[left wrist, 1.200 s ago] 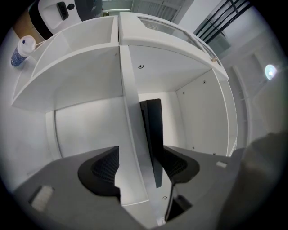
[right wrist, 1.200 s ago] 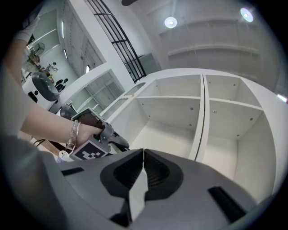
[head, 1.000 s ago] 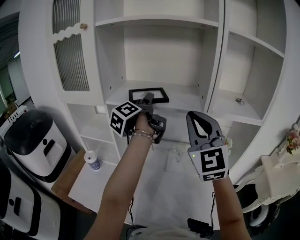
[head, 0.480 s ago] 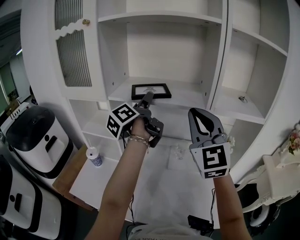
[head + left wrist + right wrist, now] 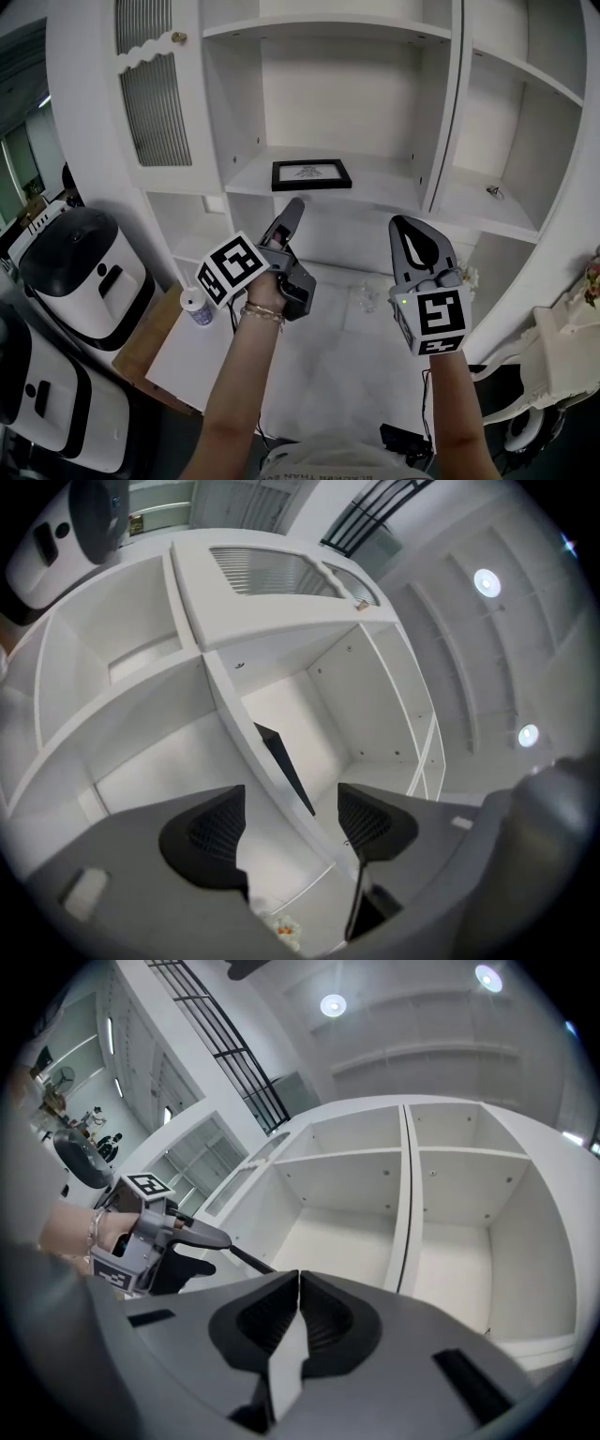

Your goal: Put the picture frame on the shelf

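Picture frame (image 5: 311,174): sits on the shelf (image 5: 394,192), middle compartment, a bit left of centre and close to the front edge. It looks to be lying flat, face up, long sides parallel to the shelf's front edge. Nothing is touching it.

Left gripper (image 5: 294,208): jaws moderately apart with nothing between the pads (image 5: 211,832). It points up at the frame from below and in front of the shelf's front edge. Its own view shows only the frame's dark edge, seen past the gap.

Right gripper (image 5: 412,239): jaws pressed together, empty. It is held off to the right, below the shelf level, well apart from the frame.

Handling, my read:
- Thin black moulding around a pale print, so probably light and rigid, with no flex to allow for.
- The front is likely glazed. Treat it as fragile and slick, and keep the pads off the face.
- Grip the moulding itself, mid-span on the long rail nearest the shelf's front edge. An off-centre grip would let it swing.
- Lying flat, it leaves little edge height to bite. A jaw would have to slide under the rail, or the frame be drawn slightly over the front edge first.
- Use light squeeze only, since the narrow rail could twist out.

Task-wise the frame looks already placed.
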Tool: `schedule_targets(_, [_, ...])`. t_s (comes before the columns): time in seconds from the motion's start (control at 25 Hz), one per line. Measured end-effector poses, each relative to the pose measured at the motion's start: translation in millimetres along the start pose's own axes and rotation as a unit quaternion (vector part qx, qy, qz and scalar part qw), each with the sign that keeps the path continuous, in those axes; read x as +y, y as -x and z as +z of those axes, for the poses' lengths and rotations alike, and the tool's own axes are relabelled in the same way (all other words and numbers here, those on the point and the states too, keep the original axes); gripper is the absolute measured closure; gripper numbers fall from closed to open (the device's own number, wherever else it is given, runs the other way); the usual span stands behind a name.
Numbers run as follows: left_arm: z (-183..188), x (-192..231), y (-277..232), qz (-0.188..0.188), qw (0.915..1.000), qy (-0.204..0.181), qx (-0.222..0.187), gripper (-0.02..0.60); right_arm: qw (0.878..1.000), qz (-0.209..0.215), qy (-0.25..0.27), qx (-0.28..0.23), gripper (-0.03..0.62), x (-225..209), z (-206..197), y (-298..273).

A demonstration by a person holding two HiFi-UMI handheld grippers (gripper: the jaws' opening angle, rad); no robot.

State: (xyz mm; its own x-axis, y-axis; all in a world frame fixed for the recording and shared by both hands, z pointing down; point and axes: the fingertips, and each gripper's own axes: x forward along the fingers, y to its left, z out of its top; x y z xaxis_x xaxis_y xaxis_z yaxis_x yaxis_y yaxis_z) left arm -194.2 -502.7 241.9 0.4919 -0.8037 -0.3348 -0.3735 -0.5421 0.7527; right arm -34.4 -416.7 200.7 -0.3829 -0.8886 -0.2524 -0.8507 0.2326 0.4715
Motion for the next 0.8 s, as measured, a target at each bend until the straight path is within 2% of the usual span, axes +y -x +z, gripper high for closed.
schedule_targets(0.2, [-8, -10, 18, -0.021, 0.9946, -0.1, 0.016, 0.288, 0.999, -0.02, -0.017, 0.019, 0.583, -3, -21, 10])
schedule_targets(0.4, [-16, 8, 39, 0.013, 0.9843, -0.175, 0.014, 0.29, 0.998, -0.029, -0.037, 0.035, 0.583, 1, -38, 22])
schedule_targets(0.6, [-22, 3, 55, 0.023, 0.9585, -0.284, 0.004, 0.293, 0.997, -0.038, -0.057, 0.047, 0.583, 3, -51, 36])
schedule_targets(0.72, [-30, -4, 62, 0.01, 0.9416, -0.337, 0.005, 0.298, 0.996, -0.037, -0.071, 0.049, 0.583, 9, -55, 42])
schedule_targets(0.8, [-34, -11, 67, 0.0, 0.9271, -0.375, 0.001, 0.309, 0.995, -0.033, -0.075, 0.054, 0.583, 17, -60, 45])
